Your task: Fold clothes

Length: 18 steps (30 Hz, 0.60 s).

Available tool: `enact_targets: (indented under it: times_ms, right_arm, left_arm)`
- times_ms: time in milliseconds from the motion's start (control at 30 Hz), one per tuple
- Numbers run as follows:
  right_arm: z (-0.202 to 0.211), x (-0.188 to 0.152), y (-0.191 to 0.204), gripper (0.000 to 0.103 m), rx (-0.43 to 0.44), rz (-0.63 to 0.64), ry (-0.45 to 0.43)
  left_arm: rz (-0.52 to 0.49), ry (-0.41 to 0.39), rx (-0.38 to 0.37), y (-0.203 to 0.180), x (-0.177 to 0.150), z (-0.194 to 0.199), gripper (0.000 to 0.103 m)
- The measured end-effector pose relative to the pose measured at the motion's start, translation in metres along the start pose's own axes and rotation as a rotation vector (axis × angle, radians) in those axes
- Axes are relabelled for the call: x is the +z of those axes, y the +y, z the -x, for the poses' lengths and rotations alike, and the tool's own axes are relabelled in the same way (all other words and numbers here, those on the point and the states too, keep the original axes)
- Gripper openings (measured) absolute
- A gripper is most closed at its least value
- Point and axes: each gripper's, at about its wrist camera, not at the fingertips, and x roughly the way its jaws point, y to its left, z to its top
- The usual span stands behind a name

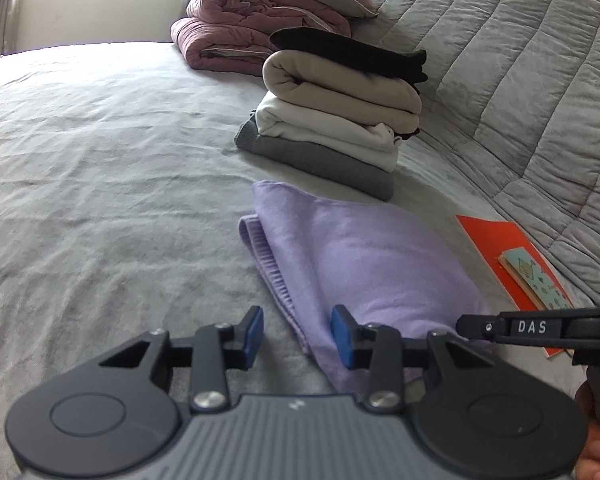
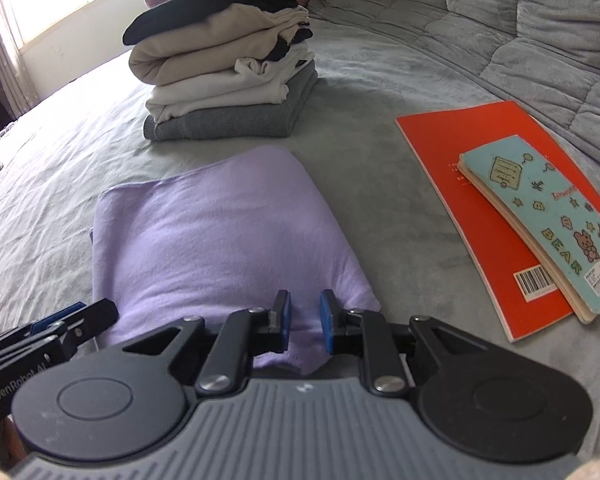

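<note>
Lilac garment (image 2: 220, 232) folded; clothes stack (image 2: 224, 80) beyond, notebooks (image 2: 500, 216) beside.

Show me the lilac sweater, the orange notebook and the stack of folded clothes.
lilac sweater (image 2: 220, 232): right wrist view, middle of its top fold.
orange notebook (image 2: 432, 148): right wrist view, bare cover.
stack of folded clothes (image 1: 332, 104): left wrist view, beige layer.

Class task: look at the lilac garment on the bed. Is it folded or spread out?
Folded. The lilac garment lies as a compact rectangle, and the left wrist view shows doubled layers at its ribbed edge.
</note>
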Motion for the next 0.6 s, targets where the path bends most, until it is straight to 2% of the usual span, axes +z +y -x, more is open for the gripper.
enact_targets:
  times_ms: [200, 600]
  right_arm:
    - [0.003, -0.004, 0.000, 0.021, -0.008, 0.015, 0.024]
    - [0.011, -0.011, 0.005, 0.022, -0.028, 0.057, 0.059]
  left_arm:
    - [0.000, 0.013, -0.019, 0.002, -0.004, 0.003, 0.039]
    - [-0.044, 0.045, -0.002, -0.002, -0.009, 0.006, 0.040]
